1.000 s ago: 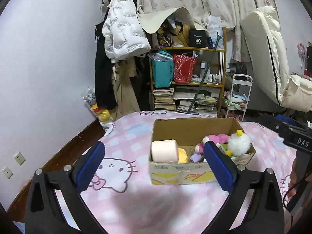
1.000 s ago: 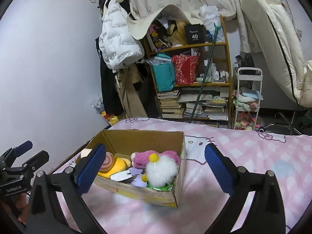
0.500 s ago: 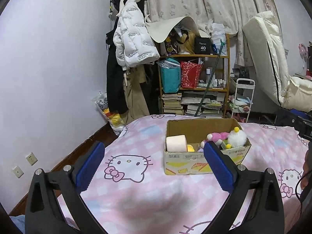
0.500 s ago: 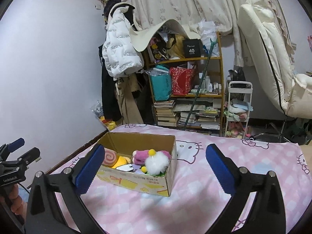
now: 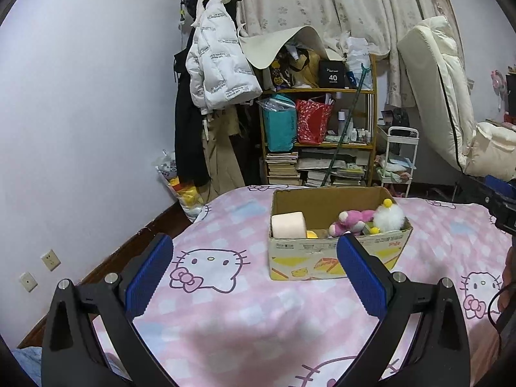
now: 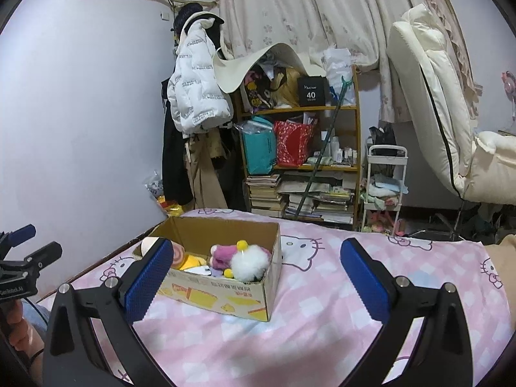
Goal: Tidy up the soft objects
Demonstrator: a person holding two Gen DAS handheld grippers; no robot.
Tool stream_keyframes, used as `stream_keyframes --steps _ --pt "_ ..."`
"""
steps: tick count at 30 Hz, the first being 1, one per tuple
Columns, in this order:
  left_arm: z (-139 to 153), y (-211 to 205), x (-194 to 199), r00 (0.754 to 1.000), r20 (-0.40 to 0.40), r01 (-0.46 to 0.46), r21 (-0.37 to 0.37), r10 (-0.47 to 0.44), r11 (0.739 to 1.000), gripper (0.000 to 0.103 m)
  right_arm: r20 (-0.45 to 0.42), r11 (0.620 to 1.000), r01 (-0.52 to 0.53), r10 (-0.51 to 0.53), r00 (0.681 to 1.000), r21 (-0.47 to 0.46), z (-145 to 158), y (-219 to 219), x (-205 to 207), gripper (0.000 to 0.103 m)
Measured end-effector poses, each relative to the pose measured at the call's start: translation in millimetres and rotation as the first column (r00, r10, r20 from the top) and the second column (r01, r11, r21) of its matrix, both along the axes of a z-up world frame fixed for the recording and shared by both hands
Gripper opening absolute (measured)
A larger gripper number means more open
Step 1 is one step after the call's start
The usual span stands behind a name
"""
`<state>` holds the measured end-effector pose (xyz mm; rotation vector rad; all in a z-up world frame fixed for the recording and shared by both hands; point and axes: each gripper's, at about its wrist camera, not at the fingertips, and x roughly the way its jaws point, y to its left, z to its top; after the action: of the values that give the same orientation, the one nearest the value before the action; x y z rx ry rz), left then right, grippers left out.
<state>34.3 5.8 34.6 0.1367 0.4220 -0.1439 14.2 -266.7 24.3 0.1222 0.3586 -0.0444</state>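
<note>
Left gripper [image 5: 254,271] gapes wide, empty; right gripper [image 6: 254,274] likewise; cardboard box [image 5: 335,258] of plush toys [image 5: 387,217] sits centre frame.

This is a lived-in bedroom in a home. Beneath the jaws spreads a bed [image 5: 225,306] with a pink cartoon-cat sheet. Beyond them stands a wooden shelf [image 5: 319,142] crammed with stacked books and bags, a white puffer jacket [image 5: 219,64] hanging just beside it, flowered curtains [image 6: 290,9] above, and a small white trolley [image 6: 383,190] near a cream recliner [image 6: 432,103].
</note>
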Motion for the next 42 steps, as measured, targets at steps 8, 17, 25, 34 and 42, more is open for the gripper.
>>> stream_keyframes --steps 8,17,25,34,42 --pt "-5 -1 2 1.000 0.003 -0.001 0.001 0.001 1.000 0.100 -0.012 1.000 -0.004 0.004 1.000 -0.003 -6 0 3 0.103" --pt "-5 -6 0 1.000 0.009 0.024 -0.002 -0.024 1.000 0.100 -0.022 1.000 -0.008 0.008 1.000 -0.008 -10 -2 4 0.103" --pt "-4 -7 -1 0.999 0.024 0.026 0.000 -0.026 1.000 0.100 -0.042 1.000 -0.015 0.015 0.999 -0.015 -15 -3 6 0.103" --pt "-6 -7 -2 0.999 0.037 0.019 -0.004 -0.019 1.000 0.100 -0.042 1.000 -0.016 0.015 0.999 -0.014 -16 -3 6 0.103" --pt "-9 -9 -1 0.999 0.028 0.029 0.004 -0.029 1.000 0.100 -0.041 1.000 -0.012 0.012 0.999 -0.015 -16 -4 5 0.103"
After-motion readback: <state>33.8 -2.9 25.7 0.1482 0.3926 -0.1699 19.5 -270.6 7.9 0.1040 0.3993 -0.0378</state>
